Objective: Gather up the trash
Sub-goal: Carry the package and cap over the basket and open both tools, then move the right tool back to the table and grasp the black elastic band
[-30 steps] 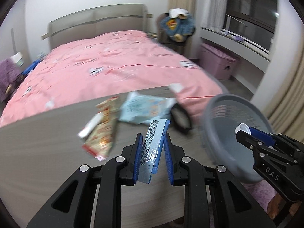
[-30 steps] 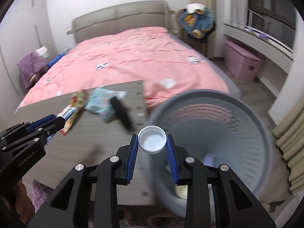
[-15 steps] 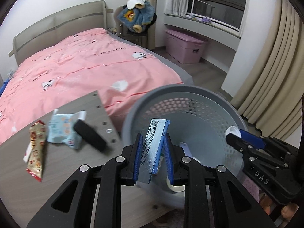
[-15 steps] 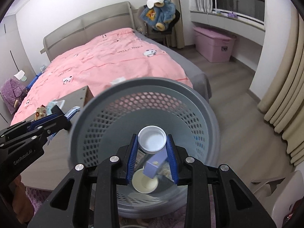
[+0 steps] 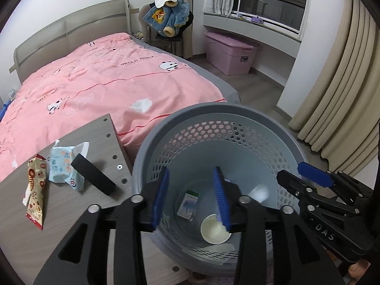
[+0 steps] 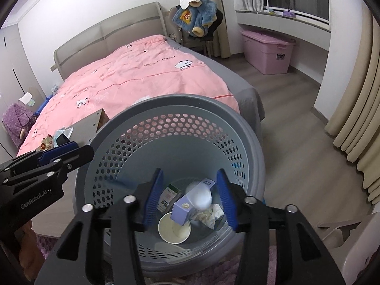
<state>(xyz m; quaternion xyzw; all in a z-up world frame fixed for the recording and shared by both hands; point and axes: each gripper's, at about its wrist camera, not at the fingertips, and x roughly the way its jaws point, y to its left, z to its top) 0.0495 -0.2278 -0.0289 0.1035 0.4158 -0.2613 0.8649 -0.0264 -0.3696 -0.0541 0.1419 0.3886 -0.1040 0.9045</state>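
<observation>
A grey mesh basket (image 5: 213,109) stands beside the wooden table (image 5: 71,218). My left gripper (image 5: 191,197) hangs over the basket, its jaws opening with nothing between them. My right gripper (image 6: 188,198) is over the same basket (image 6: 180,99), jaws also opening. A blurred white cap (image 6: 198,196) is loose below its pads. At the bottom lie a paper cup (image 6: 174,229), a purple box (image 6: 182,211) and a small packet (image 6: 168,197). A snack bag (image 5: 35,194), a light blue pack (image 5: 64,163) and a black block (image 5: 93,178) lie on the table.
A bed with a pink cover (image 5: 106,76) fills the space behind the table. A pink storage box (image 5: 229,52) and a chair with a blue coat (image 5: 168,16) stand by the window. Beige curtains (image 5: 344,90) hang at the right over bare wood floor.
Both grippers swung from the table to over the basket, then opened. The blue wrapper has left the left jaws and the white cap has left the right jaws.
</observation>
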